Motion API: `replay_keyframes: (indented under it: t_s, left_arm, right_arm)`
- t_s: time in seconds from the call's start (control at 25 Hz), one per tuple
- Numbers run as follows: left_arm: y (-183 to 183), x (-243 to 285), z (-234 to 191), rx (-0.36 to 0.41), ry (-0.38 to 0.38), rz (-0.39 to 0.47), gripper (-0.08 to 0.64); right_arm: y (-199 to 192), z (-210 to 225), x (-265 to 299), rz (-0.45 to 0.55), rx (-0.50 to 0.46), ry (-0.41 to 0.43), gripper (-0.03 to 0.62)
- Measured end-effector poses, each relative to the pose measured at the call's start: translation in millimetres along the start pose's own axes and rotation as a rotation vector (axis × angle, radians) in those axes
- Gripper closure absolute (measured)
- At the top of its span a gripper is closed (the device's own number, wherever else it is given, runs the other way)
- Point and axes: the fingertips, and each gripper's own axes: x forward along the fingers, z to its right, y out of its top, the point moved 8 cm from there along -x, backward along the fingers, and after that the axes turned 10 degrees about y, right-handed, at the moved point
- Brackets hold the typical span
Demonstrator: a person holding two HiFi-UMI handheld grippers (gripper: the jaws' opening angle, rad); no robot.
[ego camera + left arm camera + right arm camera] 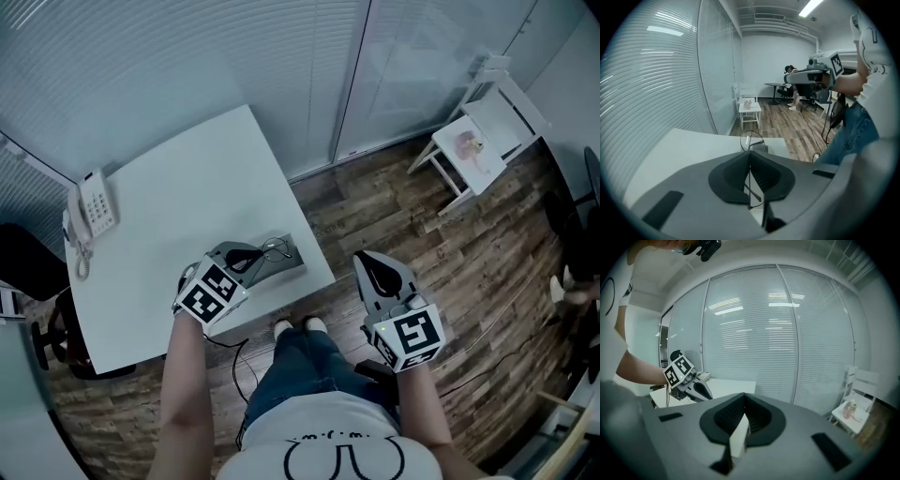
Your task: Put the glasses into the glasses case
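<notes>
Wire-rimmed glasses (pixel 751 139) are not yet in their case, so the main part of the job is left to do. They sit in the grip of the left gripper (pixel 255 259), over the near right corner of the white table (pixel 187 178). Just beyond them on the table lies a grey, box-like thing that I take to be the glasses case (pixel 289 262). I cannot tell from where I stand whether it is open or closed. By my reckoning 1 step is done, picking the glasses up. 2 remain: lowering them into the case and letting go, with perhaps closing the lid after that.

In the left gripper view the 2 jaws are pressed together on a thin temple arm. The wire runs down the seam between the pads, and 1 lens loop stands out just past the tips.

The right gripper (pixel 364 261) is well apart from the table, out over the wooden floor (pixel 450 253) beside the person's leg, and it touches nothing on the table. Its jaws meet at the tips. A pale sliver shows low in the seam between them, and I cannot tell whether that is something held or only a lit pad face.
</notes>
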Motion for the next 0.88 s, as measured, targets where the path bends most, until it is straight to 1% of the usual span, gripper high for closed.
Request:
replay_keyframes:
  t_s: [0.2,0.28,0.44,0.72,0.8,0.88]
  left_arm:
    - [-6,26,18,0.064,-0.015,-0.057,0.537]
    - [-11,35,22,0.078,-0.016,-0.077,0.537]
    - [-22,49,27,0.083,0.008,-0.104,0.537]
    - [-28,59,38,0.108,-0.017,-0.149,0.535]
    - [-27,59,38,0.113,-0.012,-0.156,0.534]
    - [-26,59,37,0.101,0.006,-0.153,0.528]
  right_arm:
    - [-15,2,-11,-0.038,0.029,-0.034,0.58]
    - [-20,2,-12,-0.051,0.036,-0.042,0.58]
    - [-27,1,-14,-0.072,0.041,-0.051,0.58]
    - [-30,-1,-15,-0.092,0.035,-0.049,0.58]
    - [-29,-2,-14,-0.092,0.03,-0.043,0.58]
    - [-28,-2,-12,-0.091,0.026,-0.038,0.58]
